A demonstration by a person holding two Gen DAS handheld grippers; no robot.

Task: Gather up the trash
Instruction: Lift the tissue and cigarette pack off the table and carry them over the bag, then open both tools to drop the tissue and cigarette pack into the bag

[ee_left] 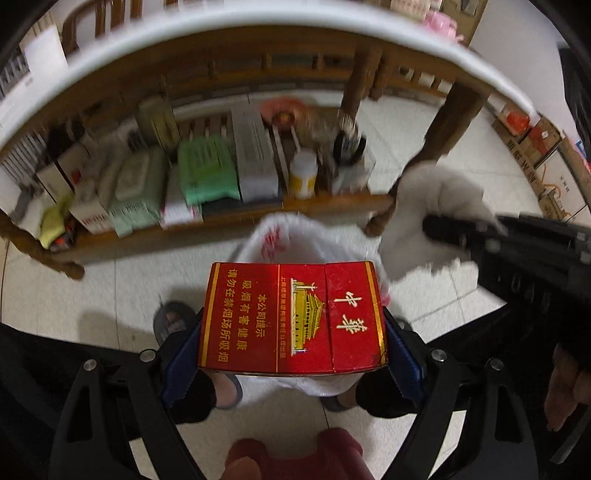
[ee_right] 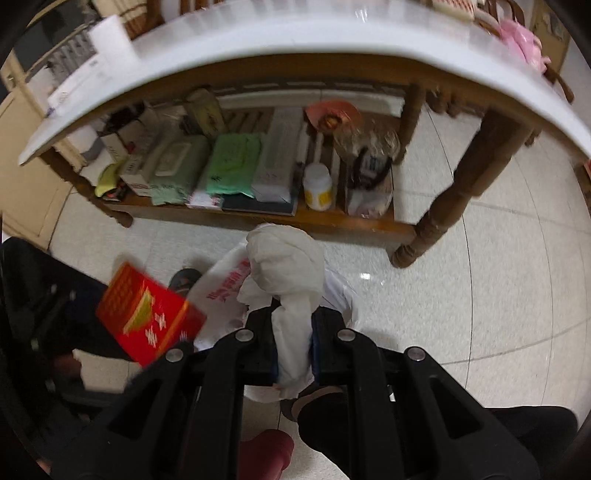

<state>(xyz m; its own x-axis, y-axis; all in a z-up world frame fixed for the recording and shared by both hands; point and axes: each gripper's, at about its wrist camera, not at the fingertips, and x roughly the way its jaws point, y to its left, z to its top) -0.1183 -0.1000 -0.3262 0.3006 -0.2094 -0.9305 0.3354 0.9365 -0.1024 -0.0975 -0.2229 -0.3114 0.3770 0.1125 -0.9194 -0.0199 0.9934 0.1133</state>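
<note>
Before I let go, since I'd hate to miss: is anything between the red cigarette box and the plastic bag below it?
Nothing visible. The red cigarette box, clamped in the left gripper, hangs over the white plastic bag; the right gripper holds crumpled tissue beside it.

Pale speckled floor tiles (ee_right: 461, 295) with thin dark joints run across the whole room, catching a small glint of overhead light. A wooden table (ee_left: 258, 62) with a white top (ee_right: 332, 33) arcs across the upper part of both views, standing on turned brown legs (ee_right: 436, 218). Beneath it sits a slatted lower shelf (ee_left: 221, 221), packed tight: green wipe packs (ee_left: 207, 170), white boxes (ee_right: 277, 162), a white jar with a yellow label (ee_right: 317, 186), a yellow cloth at the far left end (ee_left: 53, 221). Cardboard boxes (ee_left: 554, 162) line the floor off to the right, by a plain white wall (ee_left: 517, 44). A red stool (ee_left: 295, 458) sits at the bottom edge.
</note>
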